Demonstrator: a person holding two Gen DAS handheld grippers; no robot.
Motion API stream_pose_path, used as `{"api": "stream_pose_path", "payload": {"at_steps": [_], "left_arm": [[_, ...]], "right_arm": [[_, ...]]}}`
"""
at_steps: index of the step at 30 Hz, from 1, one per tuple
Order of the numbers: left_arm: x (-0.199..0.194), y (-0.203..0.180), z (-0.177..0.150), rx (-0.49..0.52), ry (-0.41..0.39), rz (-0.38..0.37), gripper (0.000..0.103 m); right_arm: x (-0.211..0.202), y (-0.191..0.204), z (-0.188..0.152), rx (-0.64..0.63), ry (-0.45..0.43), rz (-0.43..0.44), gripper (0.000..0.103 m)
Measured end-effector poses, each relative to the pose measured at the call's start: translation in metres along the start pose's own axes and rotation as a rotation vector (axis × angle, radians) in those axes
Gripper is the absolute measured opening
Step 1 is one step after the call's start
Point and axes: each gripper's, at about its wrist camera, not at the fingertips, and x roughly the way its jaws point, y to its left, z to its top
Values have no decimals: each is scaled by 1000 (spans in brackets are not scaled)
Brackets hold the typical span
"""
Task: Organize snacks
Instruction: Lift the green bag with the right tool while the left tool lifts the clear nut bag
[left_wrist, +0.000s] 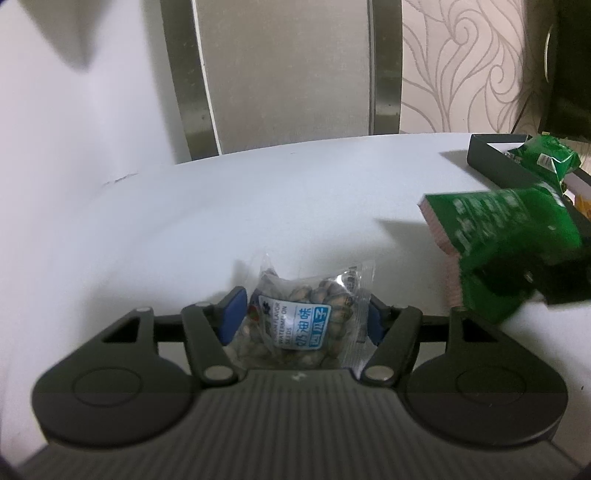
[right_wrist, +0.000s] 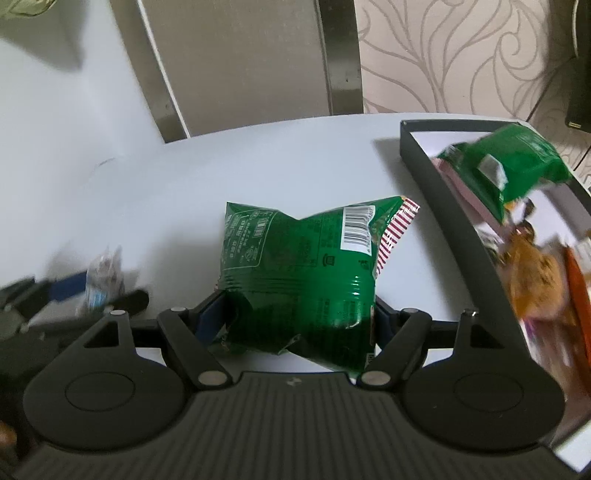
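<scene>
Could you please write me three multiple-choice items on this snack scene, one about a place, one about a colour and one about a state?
1. Where does the black tray lie relative to the right tool?
A. to its right on the white table
B. to its left
C. under a chair

2. What colour is the bag in the right tool?
A. yellow
B. green
C. blue

3. What is the state of the left tool?
A. open and empty
B. closed on a clear packet of watermelon seeds
C. out of view

Answers:
1 A, the tray runs along the right edge of the right wrist view.
2 B, the foil is green with a barcode.
3 B, the blue pads press the packet's sides.
</scene>
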Motion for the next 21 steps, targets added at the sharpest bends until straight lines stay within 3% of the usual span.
{"api": "stream_pose_path", "payload": {"at_steps": [9,15,21], "left_arm": [[2,-6,-3,7,13,5,80],[4,-6,-5,14,-2,3,79],[0,-7,-6,14,-17,-13,67]], "right_arm": [[-32,13,-37,-55,-33,-34,81],[-47,10,-53,-29,-42,-46,81],[-57,12,-61,-43,-48,-57,81]]}}
